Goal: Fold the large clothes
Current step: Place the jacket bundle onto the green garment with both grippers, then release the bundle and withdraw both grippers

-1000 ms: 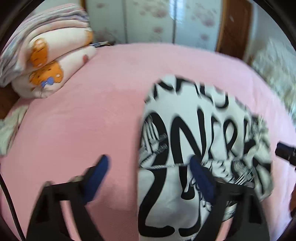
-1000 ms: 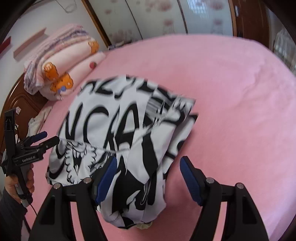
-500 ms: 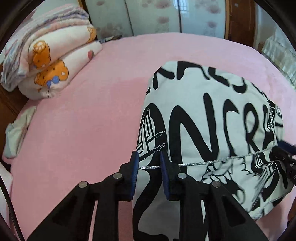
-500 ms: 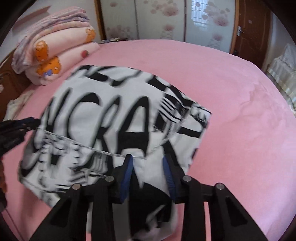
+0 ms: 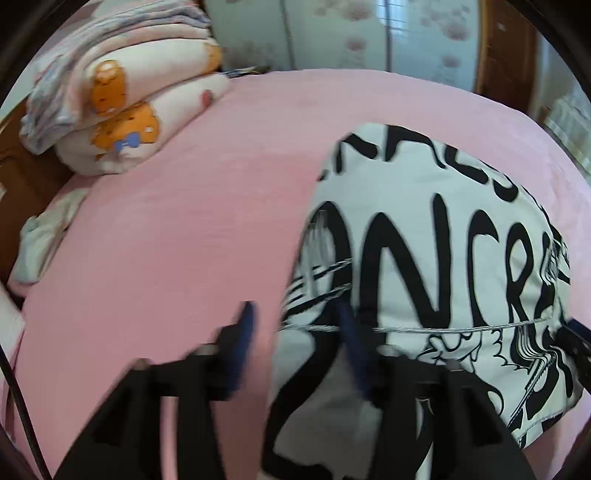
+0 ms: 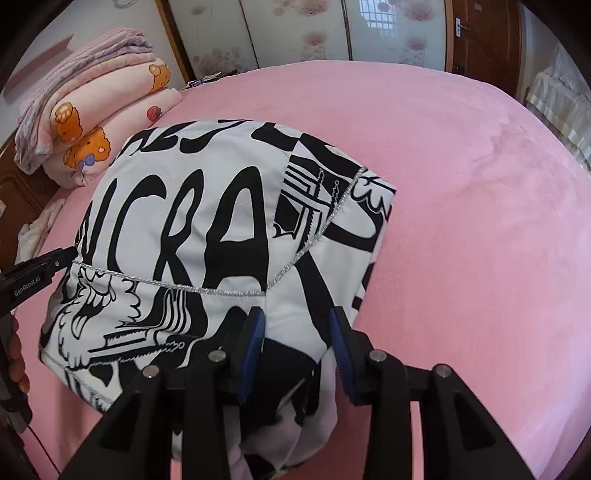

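Both grippers sit at the near edge of the black-and-white printed garment [image 6: 207, 229], which lies partly folded on the pink bed [image 6: 461, 221]. From its own camera the right gripper [image 6: 297, 347] has its blue pads apart, with cloth bunched between them at 6 o'clock; whether they pinch it I cannot tell. Blurred in its view, the left gripper [image 5: 299, 354] is parted too, one pad on the pink cover, the other over the garment's left edge. Folded bear-print blankets [image 5: 125, 107] are stacked at 10 o'clock; floral wardrobe doors [image 6: 332, 33] stand at 12.
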